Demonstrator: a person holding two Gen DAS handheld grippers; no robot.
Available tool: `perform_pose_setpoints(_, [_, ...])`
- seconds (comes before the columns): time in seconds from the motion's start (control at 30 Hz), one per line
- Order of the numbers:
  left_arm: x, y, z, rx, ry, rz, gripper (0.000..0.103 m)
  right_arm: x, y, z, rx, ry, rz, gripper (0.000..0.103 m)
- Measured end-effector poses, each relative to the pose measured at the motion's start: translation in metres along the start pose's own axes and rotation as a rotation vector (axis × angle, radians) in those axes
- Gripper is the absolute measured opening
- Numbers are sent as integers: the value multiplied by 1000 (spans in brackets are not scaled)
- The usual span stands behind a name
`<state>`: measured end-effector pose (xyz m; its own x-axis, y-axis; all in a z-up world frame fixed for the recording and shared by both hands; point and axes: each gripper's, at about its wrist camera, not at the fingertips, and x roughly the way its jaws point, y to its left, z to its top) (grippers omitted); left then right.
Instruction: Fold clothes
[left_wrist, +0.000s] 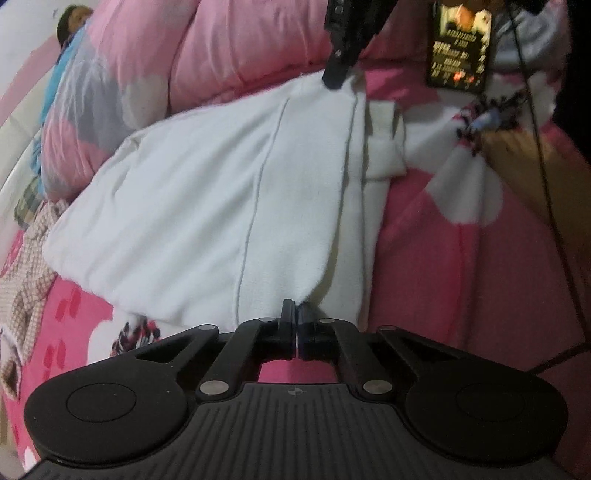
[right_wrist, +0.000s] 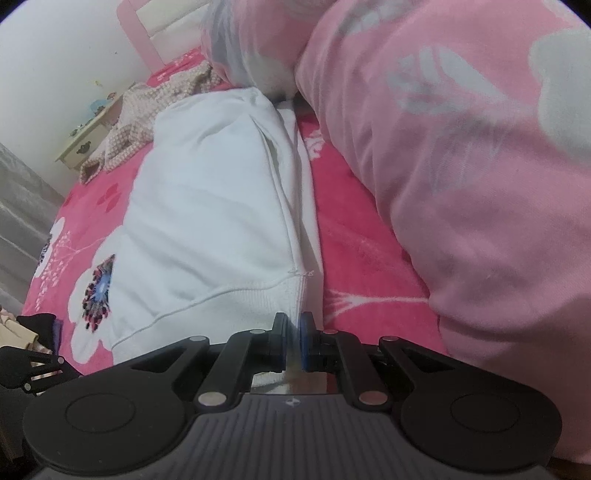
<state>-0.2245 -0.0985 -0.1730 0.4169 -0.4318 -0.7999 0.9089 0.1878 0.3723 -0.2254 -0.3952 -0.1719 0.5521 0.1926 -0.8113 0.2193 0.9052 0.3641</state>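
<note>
White garment (left_wrist: 207, 206) lies on the bed (left_wrist: 443, 266), frame centre. Left gripper (left_wrist: 296, 314) fingers pinch its near edge; right gripper (right_wrist: 294, 325) fingers clamp its ribbed hem.

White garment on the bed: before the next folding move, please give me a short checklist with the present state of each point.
1. Left gripper is shut on the near edge of the white garment: ok, cloth bunches at its tips.
2. Right gripper is shut on the ribbed hem: ok, cloth sits between its pads.
3. Garment lies mostly flat on the pink floral blanket: ok.
4. Loose flap on the garment's far side is tucked in: not ok, it sticks out.
5. Pink duvet is off the garment: cannot tell at the far end.
6. Checked cloth is apart from the garment: cannot tell.
</note>
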Motion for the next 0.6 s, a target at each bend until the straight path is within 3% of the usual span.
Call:
perform_pose_setpoints(0.07, [-14,1,-3,55,-40,-43,0,-9,3,2,-29,7,2,7])
perform_pose_setpoints(0.17, [-18,0,-10,105,-38,-104,0,-5,3,-2,-61,42,-19,7])
perform_pose_setpoints(0.37, [-20,11,-8,6,-60,-199,0,-19,9,1,-69,13,-17,7])
perform_pose_setpoints(0.6, [6,-18,-21,87,-24,-209,0,6,-2,-17,-60,105,-74,6])
